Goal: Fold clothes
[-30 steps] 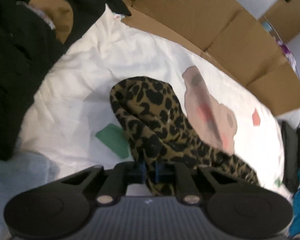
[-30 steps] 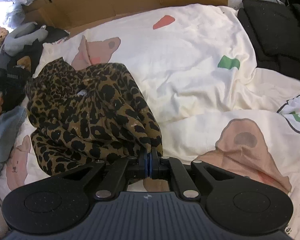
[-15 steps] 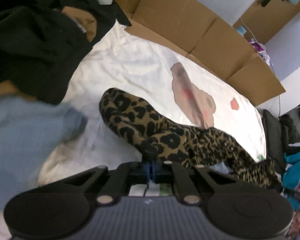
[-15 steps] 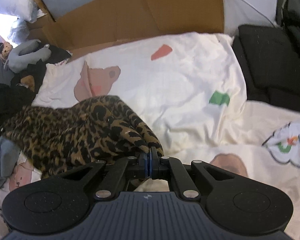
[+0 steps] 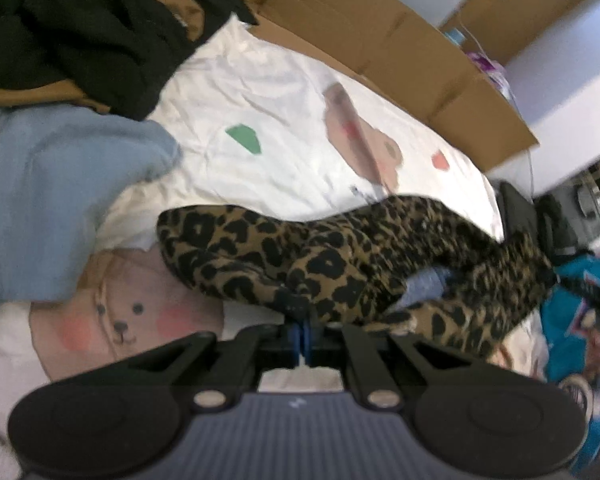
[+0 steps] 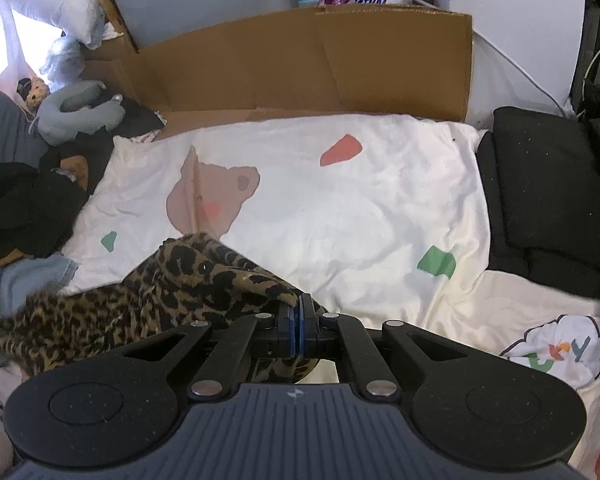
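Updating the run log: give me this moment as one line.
left gripper: shut on leopard garment | right gripper: shut on leopard garment | garment: bunched, unfolded, over bedsheet

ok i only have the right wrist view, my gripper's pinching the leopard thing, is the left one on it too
Observer: Yes. The left gripper is shut on the leopard-print garment, at an edge near its blue pads.

Operator: what's under it on that side

Observer: A bear face print on the white duvet, with pink cheeks, just left of the grip.

Operator: anything close i could snag

Observer: A light blue garment lies further left, apart from the leopard cloth. In your own view, the right gripper is also shut on the garment.

Operator: is it flat between us

Observer: No, it is bunched and twisted, with a gap showing something blue behind.
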Tool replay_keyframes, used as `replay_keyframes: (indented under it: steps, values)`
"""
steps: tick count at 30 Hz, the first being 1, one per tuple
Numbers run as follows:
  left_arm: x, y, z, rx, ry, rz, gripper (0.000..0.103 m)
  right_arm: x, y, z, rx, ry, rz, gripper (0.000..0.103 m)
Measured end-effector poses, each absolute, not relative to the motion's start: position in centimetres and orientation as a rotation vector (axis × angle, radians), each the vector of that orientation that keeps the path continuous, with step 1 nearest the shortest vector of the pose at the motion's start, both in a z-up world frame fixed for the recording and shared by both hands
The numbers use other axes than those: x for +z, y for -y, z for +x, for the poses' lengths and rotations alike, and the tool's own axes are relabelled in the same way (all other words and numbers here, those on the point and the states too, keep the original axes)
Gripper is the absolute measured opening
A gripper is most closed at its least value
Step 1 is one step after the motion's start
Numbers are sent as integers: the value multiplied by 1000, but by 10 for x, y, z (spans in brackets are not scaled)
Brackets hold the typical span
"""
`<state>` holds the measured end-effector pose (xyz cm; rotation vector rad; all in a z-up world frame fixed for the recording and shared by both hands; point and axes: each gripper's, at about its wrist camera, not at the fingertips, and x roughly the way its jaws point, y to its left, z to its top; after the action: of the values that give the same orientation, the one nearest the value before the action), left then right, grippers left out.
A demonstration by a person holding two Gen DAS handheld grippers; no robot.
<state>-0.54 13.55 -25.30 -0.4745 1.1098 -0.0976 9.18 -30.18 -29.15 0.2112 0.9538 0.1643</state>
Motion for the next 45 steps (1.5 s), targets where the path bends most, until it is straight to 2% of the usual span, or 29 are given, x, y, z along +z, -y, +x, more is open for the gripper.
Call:
replay_keyframes:
  steps: [7,10,14,22,29,34,39,45]
  values:
    - [-273,-124,-25,-123,-1187,-444,5,-300,310,81,158,-986,208,0]
    - [-283,-124,-24,-114,-1231,-407,14,-315,310,76,142,-1012,213,0]
    - [-284,-131,-25,-109,-1262,-375,21,-332,309,71,123,-1027,222,0]
    - [-269,-139,-14,-105,-1224,-249,21,-351,312,64,109,-1039,247,0]
    - [-282,-101,17,-220,-1198,-118,22,-356,312,57,114,-1042,252,0]
    - [-290,-66,27,-356,-1184,51,31,-355,311,56,115,-1045,242,0]
    - [-302,-46,33,-412,-1185,223,34,-357,311,56,110,-1042,246,0]
    - [-316,-44,41,-460,-1192,270,52,-360,311,54,106,-1046,248,0]
